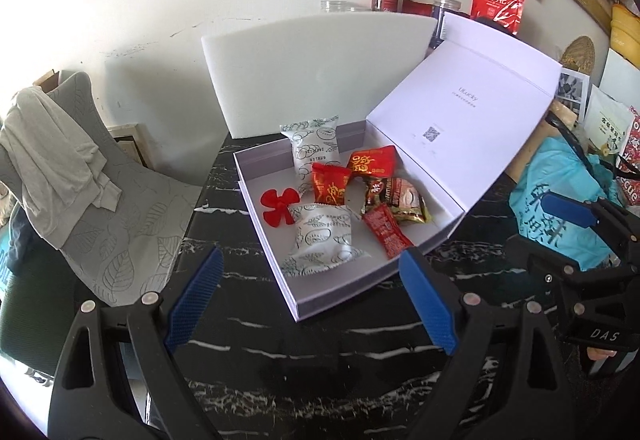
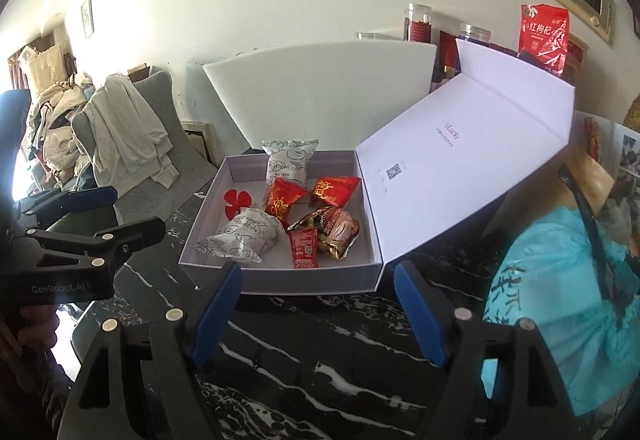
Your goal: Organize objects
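Note:
A white box lies on the black marble table, its lid swung open to the right. Inside are two white leaf-print packets, two red and gold candies, a red sachet, a brown and gold packet and a red flower-shaped piece. My left gripper hangs open above the box's near-left side. The right gripper hovers open before the front wall. Neither holds anything.
A white foam sheet leans on the wall behind the box. A chair draped with a pale garment stands left of the table. Jars and a red bag line the back right. A turquoise cloth lies right of the lid.

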Motion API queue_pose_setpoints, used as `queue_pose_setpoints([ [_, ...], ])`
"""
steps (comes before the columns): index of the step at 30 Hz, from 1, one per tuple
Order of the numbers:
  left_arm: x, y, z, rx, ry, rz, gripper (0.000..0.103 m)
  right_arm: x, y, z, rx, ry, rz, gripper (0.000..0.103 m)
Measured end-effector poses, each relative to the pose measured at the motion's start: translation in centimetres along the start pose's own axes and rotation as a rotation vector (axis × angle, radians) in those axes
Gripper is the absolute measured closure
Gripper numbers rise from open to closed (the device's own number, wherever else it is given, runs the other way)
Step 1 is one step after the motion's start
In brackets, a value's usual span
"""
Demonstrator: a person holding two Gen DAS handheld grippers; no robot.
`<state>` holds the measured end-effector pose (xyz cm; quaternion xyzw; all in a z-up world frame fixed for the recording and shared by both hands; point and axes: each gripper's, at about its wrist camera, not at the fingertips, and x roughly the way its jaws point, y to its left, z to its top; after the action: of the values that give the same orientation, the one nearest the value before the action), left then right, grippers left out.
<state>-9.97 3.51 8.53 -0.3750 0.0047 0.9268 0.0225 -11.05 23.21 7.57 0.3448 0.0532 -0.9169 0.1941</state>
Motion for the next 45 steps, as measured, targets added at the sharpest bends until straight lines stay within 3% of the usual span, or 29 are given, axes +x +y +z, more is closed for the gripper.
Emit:
queue_pose_setpoints([
  [5,-1.5,-0.6,-1.1,0.011,0.002,0.036,0.013,-1.6,0.5,-1.2,-0.013,0.000,-0.007,0.021],
  [28,-5.5,-2.5,-8.0,0.017,0.010,0.019,0.013,-6.4,1.5,-8.3,0.017,-0.009,-0.015,0.020],
  [45,-6.5,-3.0,-10.0,0.018,0.015,-0.004,0.013,-7.5,2.0,-10.3,0.009,-0.006,-0.015,0.020],
])
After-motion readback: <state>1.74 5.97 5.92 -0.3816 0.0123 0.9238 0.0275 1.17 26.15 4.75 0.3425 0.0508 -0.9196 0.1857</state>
